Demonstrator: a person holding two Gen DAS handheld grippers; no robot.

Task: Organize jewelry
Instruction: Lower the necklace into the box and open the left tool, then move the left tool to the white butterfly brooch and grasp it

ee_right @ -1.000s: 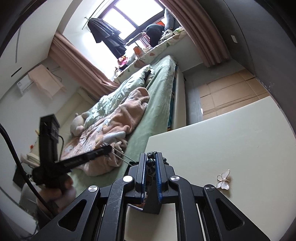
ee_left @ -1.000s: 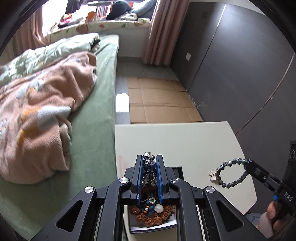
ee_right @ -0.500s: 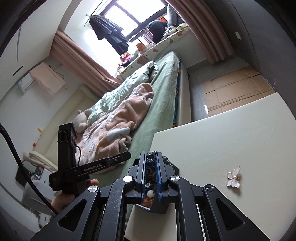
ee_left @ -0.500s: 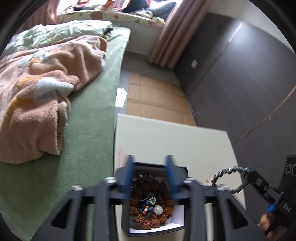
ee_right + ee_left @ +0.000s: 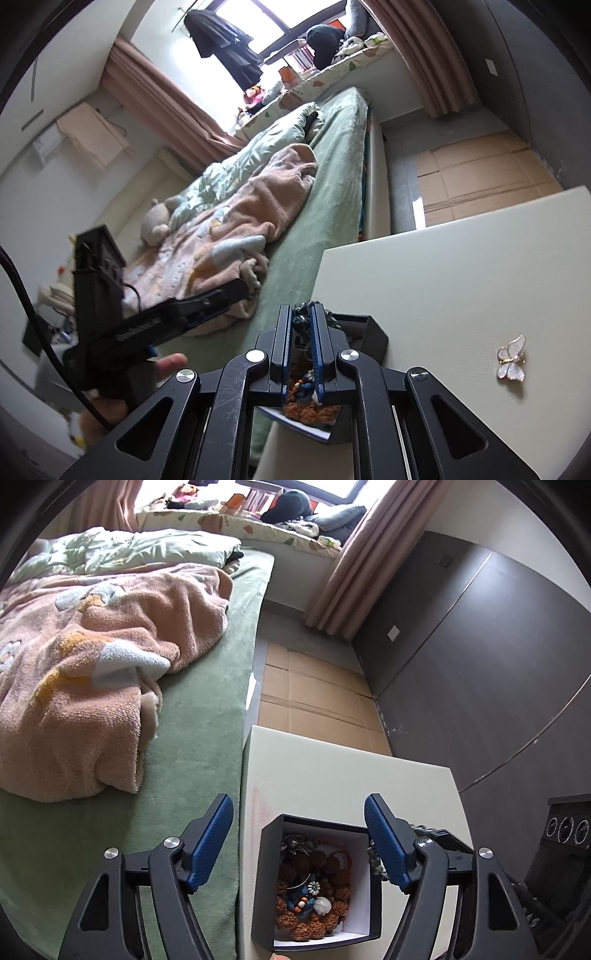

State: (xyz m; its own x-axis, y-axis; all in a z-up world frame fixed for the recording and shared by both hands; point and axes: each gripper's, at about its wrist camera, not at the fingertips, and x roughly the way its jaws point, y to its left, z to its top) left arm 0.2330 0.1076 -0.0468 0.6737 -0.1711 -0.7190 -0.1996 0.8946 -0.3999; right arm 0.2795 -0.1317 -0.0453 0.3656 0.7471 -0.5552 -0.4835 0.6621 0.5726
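A black jewelry box (image 5: pixel 266 871) with a white lining stands on the pale table (image 5: pixel 332 775) near its left edge, holding brown bead bracelets (image 5: pixel 317 897) and other pieces. My left gripper (image 5: pixel 299 834) is open and empty, its jaws wide apart above the box. My right gripper (image 5: pixel 302 332) is shut on a dark beaded bracelet (image 5: pixel 301 314) and holds it over the box (image 5: pixel 373 336). The bracelet's beads show beside the left gripper's right finger (image 5: pixel 376 860). A white butterfly brooch (image 5: pixel 511 358) lies on the table to the right.
A bed with a green cover (image 5: pixel 207 738) and a pink blanket (image 5: pixel 92 672) runs along the table's left side. Cardboard (image 5: pixel 317 701) covers the floor beyond the table. A dark wall (image 5: pixel 480 664) stands on the right.
My left gripper has opened, dropped its jewelry into the box and pulled back. My right gripper has carried the dark bracelet leftward over the box.
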